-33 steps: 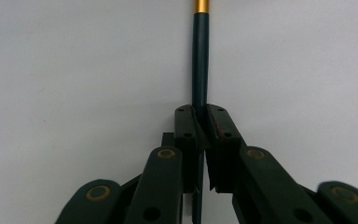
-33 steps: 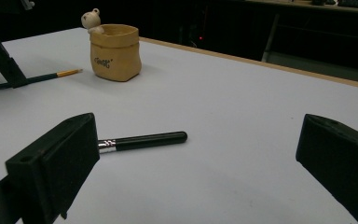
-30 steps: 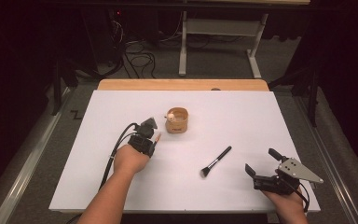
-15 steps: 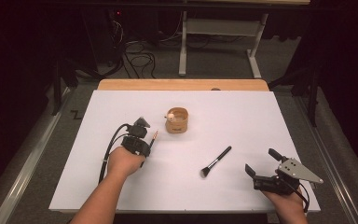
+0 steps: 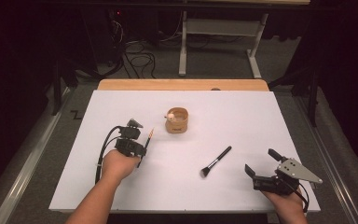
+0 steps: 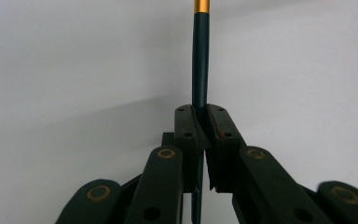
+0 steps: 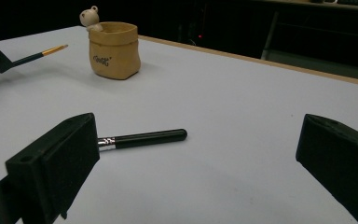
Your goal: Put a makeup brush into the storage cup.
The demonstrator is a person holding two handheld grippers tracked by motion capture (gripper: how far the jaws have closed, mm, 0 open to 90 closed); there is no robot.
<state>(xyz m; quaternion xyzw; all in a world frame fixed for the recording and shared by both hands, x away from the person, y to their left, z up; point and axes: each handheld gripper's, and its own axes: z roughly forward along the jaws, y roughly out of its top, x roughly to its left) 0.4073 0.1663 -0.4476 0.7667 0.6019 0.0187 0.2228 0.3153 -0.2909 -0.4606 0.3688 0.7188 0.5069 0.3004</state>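
1. The left gripper (image 5: 137, 145) is clamped on a thin dark brush (image 6: 200, 65) with a gold band; its jaws pinch the handle and the gold end points away toward the far side of the bench (image 5: 242, 107).

2. In the high view the thin brush (image 5: 148, 138) sits at the left of the bench, just left of and a little nearer than the pot (image 5: 177, 120), apart from it.

3. The right gripper (image 5: 261, 168) rests at the near right corner with its jaws spread wide and nothing between them.

4. The step in hand looks like carrying the thin brush to the pot. To do it well, the left gripper should lift the tip above the rim, tilt the brush toward upright and centre it over the opening before it lets go, so the handle does not knock the light pot over.

5. The pot (image 7: 115, 50) is a small tan, sack-shaped holder with a little bear figure (image 7: 90, 17) on its rim. What lies inside it cannot be made out from these angles.

6. A second brush (image 5: 216, 161), black with a silver ferrule, lies flat on the bench between the pot and the right gripper, well within the open gripper's reach, probably next to go.
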